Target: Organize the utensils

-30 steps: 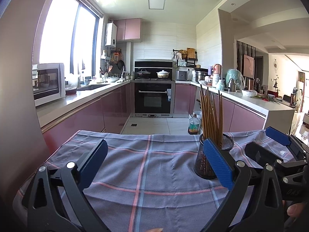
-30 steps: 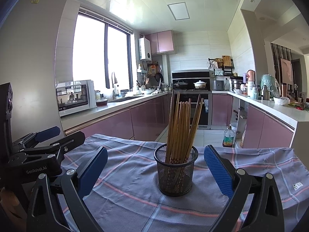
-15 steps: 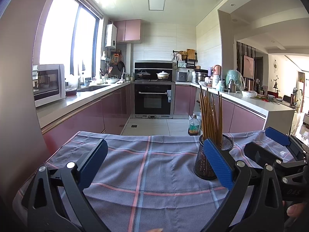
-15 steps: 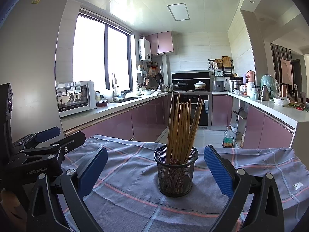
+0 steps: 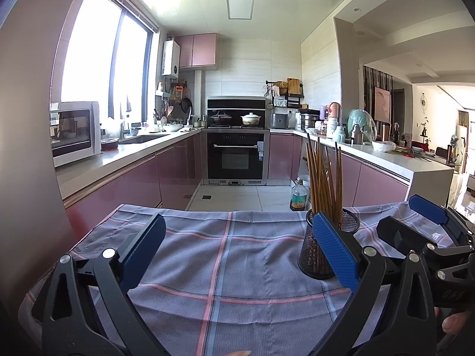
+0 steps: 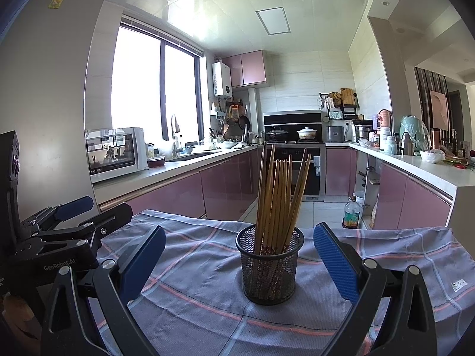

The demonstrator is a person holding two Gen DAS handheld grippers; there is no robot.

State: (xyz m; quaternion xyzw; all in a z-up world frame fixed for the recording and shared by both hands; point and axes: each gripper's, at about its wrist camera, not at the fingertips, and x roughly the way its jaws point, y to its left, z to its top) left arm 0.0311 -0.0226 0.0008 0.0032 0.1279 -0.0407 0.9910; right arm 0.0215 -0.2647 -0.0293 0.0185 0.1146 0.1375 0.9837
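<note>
A black mesh holder (image 6: 269, 270) stands upright on the plaid cloth (image 6: 190, 293), filled with several brown chopsticks (image 6: 279, 195). My right gripper (image 6: 239, 262) is open, its blue pads on either side of the holder and a little nearer than it, touching nothing. In the left wrist view the same holder (image 5: 311, 255) with its chopsticks (image 5: 323, 184) sits partly behind my right-hand fingertip (image 5: 335, 252). My left gripper (image 5: 239, 252) is open over bare cloth (image 5: 222, 255). Each gripper shows in the other's view: the right gripper (image 5: 415, 219) and the left gripper (image 6: 92, 210).
Beyond the cloth's far edge lies the kitchen floor with a bottle (image 6: 351, 213) on it. Pink cabinets and counters run along both sides, with a microwave (image 6: 115, 154) on the left counter and an oven (image 5: 236, 155) at the back.
</note>
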